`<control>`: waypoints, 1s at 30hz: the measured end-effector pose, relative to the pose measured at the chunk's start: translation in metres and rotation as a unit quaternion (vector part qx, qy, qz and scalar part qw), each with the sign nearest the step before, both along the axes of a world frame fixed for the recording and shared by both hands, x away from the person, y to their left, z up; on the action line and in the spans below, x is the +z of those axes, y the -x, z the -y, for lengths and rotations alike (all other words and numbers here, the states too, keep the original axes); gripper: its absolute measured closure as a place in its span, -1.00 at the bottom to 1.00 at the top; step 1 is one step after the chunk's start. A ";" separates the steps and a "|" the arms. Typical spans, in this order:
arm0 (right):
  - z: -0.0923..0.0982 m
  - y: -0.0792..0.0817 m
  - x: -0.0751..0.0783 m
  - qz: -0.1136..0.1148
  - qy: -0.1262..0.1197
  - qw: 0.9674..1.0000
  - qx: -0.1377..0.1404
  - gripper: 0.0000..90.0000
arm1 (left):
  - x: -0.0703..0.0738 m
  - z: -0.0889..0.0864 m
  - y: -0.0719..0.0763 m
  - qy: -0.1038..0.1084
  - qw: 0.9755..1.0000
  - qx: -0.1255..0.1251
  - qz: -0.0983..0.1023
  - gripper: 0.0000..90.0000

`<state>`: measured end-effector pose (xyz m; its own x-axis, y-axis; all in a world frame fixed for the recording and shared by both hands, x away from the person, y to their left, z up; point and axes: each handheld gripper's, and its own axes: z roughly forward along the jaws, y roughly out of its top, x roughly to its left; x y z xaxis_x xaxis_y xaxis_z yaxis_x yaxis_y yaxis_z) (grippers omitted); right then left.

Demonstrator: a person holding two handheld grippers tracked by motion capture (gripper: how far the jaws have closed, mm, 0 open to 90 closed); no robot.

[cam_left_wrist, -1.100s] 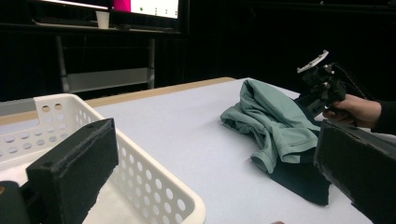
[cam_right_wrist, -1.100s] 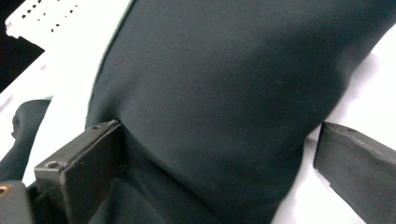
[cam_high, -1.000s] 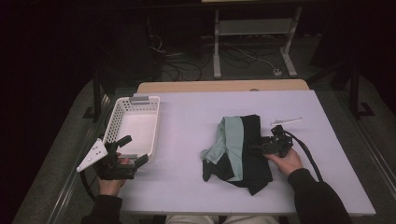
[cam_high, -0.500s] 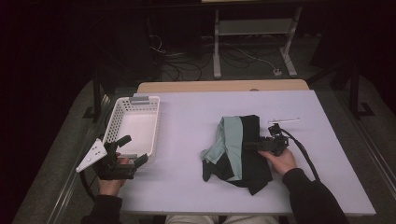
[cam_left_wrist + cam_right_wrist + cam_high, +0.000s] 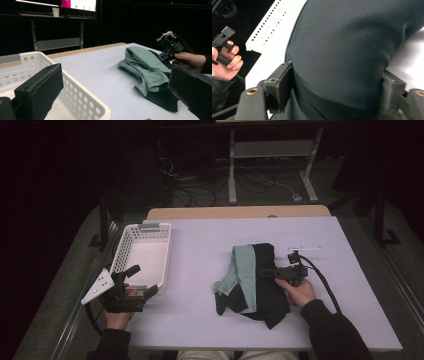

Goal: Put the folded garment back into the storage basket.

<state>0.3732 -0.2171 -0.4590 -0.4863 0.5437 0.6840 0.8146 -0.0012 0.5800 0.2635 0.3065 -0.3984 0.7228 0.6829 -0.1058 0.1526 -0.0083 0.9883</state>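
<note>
The pale lavender table (image 5: 200, 285) is bearing a black fabric garment (image 5: 270, 285) at about four o'clock, a mint-green cloth (image 5: 242, 272) lying over its left part. The right gripper (image 5: 265, 272) has just been closing, its jaws pinching a black fold. At eight o'clock, beside the white perforated plastic basket (image 5: 142, 252), the left gripper (image 5: 142, 280) is gaping wide, holding nothing.

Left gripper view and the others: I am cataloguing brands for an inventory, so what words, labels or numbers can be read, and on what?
None can be read.
Lit screen at the back, in the left gripper view: small dark marks on its white part, too small to read.
White perforated plastic basket, pale green garment, black garment: no print or label visible.
</note>
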 end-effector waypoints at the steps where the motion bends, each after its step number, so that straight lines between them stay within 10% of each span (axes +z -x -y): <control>1: 0.000 0.000 0.000 0.000 0.002 1.000 0.000 -0.37 | 0.000 0.000 0.000 0.000 1.000 0.000 0.000 -1.00; 13: -0.008 0.003 0.007 0.002 0.034 0.999 0.004 0.22 | 0.000 0.001 0.000 -0.001 1.000 -0.002 0.000 -1.00; 30: -0.011 0.015 0.039 0.007 0.016 0.999 -0.033 0.30 | 0.000 -0.003 0.003 0.003 1.000 0.007 0.002 -1.00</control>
